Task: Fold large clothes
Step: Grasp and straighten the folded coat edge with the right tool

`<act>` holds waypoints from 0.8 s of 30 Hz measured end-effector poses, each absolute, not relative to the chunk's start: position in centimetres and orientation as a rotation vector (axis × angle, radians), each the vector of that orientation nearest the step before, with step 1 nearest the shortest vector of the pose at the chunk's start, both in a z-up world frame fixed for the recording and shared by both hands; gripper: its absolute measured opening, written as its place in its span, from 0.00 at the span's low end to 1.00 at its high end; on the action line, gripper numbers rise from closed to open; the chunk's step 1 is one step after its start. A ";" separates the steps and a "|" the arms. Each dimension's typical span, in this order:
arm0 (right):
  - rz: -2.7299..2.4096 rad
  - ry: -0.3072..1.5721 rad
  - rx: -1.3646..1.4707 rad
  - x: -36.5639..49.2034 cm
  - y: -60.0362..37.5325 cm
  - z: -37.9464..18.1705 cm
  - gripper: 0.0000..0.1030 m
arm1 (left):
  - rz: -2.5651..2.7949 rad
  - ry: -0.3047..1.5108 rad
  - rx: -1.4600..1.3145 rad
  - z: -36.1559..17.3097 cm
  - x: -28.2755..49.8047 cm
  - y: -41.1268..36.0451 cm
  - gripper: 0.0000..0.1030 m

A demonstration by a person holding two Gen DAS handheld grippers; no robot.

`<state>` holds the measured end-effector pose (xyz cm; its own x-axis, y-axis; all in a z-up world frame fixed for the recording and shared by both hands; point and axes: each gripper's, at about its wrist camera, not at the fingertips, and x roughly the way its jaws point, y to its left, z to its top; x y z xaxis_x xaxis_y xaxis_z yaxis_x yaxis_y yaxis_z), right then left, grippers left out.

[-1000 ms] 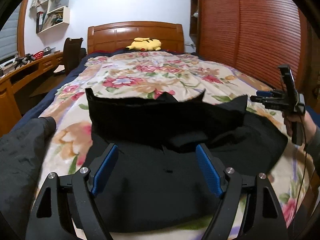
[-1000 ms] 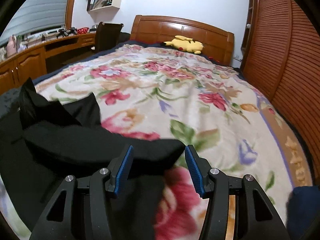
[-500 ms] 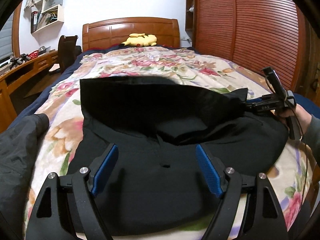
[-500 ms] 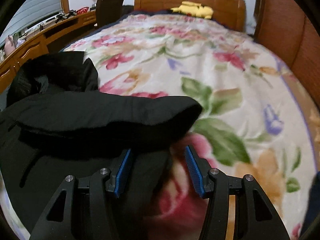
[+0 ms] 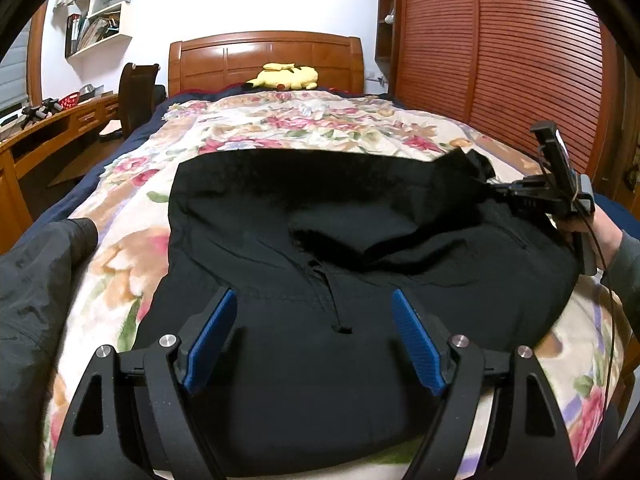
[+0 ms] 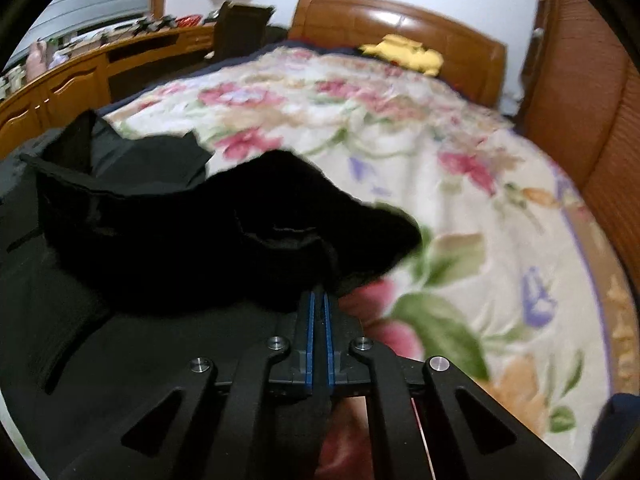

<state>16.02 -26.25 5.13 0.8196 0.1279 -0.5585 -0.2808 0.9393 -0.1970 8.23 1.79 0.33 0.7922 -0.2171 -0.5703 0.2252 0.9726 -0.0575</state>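
Observation:
A large black garment (image 5: 320, 264) lies spread on the flowered bedspread (image 5: 280, 128), its far part folded over toward me. My left gripper (image 5: 312, 336) is open and empty, hovering just above the garment's near part. My right gripper (image 6: 319, 300) is shut on the garment's right fold (image 6: 280, 240) and lifts it a little; it also shows in the left wrist view (image 5: 496, 188) at the garment's right edge, held by a hand.
A dark grey garment (image 5: 36, 272) lies at the bed's left edge. A yellow plush toy (image 5: 286, 76) sits by the wooden headboard (image 5: 264, 56). A desk (image 5: 48, 132) and chair (image 5: 138, 96) stand left; a slatted wooden wardrobe (image 5: 500, 60) stands right.
My right gripper has closed on the garment's right fold. The far part of the garment has come down flatter. My left gripper stayed open over the near part.

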 end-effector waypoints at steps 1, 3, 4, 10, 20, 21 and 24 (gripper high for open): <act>0.182 0.581 -0.274 16.3 -26.5 5.1 0.03 | -0.236 0.610 0.012 0.4 8.2 1.8 0.78; 0.138 0.621 -0.273 16.8 -26.4 4.5 0.03 | -0.233 0.611 0.010 0.4 8.2 2.0 0.78; 0.111 0.648 -0.300 17.2 -26.1 4.0 0.03 | -0.232 0.611 0.010 0.3 8.2 2.1 0.78; 0.106 0.677 -0.289 18.5 -25.2 3.9 0.14 | -0.225 0.609 -0.003 0.5 8.2 2.6 0.78; 0.178 0.696 -0.153 22.4 -26.6 4.1 0.43 | -0.229 0.614 0.011 0.4 8.5 2.4 0.78; 0.182 0.709 -0.145 23.0 -26.6 3.9 0.43 | -0.229 0.615 0.014 0.3 8.5 2.3 0.78; 0.191 0.758 -0.122 24.9 -26.7 3.3 0.43 | -0.230 0.619 0.020 0.2 8.7 2.3 0.78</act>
<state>24.94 -26.71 3.29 0.7100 0.1274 -0.6925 -0.2153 0.9757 -0.0413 8.75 2.31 0.21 0.7898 -0.2078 -0.5771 0.2196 0.9743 -0.0503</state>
